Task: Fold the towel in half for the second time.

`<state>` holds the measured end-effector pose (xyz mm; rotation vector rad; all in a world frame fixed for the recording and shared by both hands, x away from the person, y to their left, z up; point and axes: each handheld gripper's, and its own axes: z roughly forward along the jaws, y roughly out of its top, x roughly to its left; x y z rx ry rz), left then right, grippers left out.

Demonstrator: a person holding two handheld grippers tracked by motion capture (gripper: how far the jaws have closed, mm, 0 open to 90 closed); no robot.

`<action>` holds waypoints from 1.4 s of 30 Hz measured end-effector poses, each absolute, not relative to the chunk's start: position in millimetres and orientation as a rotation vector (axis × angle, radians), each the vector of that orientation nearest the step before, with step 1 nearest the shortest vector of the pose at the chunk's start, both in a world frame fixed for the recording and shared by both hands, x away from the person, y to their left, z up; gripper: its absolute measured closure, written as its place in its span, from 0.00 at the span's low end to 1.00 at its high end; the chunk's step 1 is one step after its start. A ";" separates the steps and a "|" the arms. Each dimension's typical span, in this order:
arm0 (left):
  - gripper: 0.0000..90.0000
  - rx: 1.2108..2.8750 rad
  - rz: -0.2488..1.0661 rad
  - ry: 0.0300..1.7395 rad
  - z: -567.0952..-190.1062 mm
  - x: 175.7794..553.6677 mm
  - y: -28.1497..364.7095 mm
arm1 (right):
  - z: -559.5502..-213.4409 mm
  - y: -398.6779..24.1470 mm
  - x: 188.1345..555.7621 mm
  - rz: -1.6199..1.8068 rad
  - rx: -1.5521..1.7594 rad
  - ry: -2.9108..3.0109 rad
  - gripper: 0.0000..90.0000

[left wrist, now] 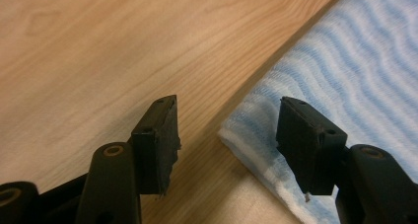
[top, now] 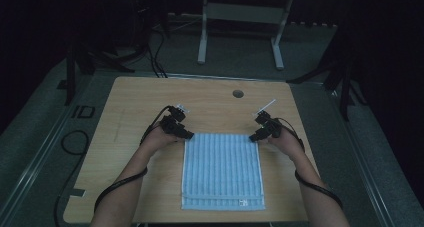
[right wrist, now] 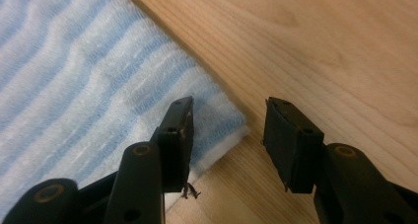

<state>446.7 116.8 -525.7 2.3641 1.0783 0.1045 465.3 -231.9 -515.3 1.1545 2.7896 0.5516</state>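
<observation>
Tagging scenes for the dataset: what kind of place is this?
Probably a lab or recording workspace, not a home. A plain wooden table with a cable hole stands on grey carpet in a dark room, black stands flank it, and loose cables run across the floor.

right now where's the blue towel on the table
In the high view the blue striped towel lies flat on the near middle of the wooden table, its far corners between the left tool and right tool.

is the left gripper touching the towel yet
Cannot tell. In the left gripper view the left gripper straddles the towel corner, jaws open; contact underneath is hidden.
</observation>
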 end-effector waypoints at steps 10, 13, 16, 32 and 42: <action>0.82 2.351 0.045 1.083 -533.9 451.5 113.9 | -519.7 -229.4 467.7 0.543 1.148 2.819 0.92; 0.97 2.320 0.060 1.100 -530.8 453.0 112.4 | -514.3 -229.4 468.5 0.552 1.142 2.798 0.95; 0.97 2.286 0.075 1.085 -520.9 452.9 111.8 | -505.5 -230.8 469.9 0.565 1.130 2.773 0.96; 0.97 2.227 0.212 0.769 -444.0 378.1 126.3 | -421.7 -257.2 408.8 0.852 0.919 2.592 0.96; 0.97 2.245 0.130 0.661 -471.1 306.0 125.8 | -442.6 -271.5 305.7 0.908 0.791 2.611 0.96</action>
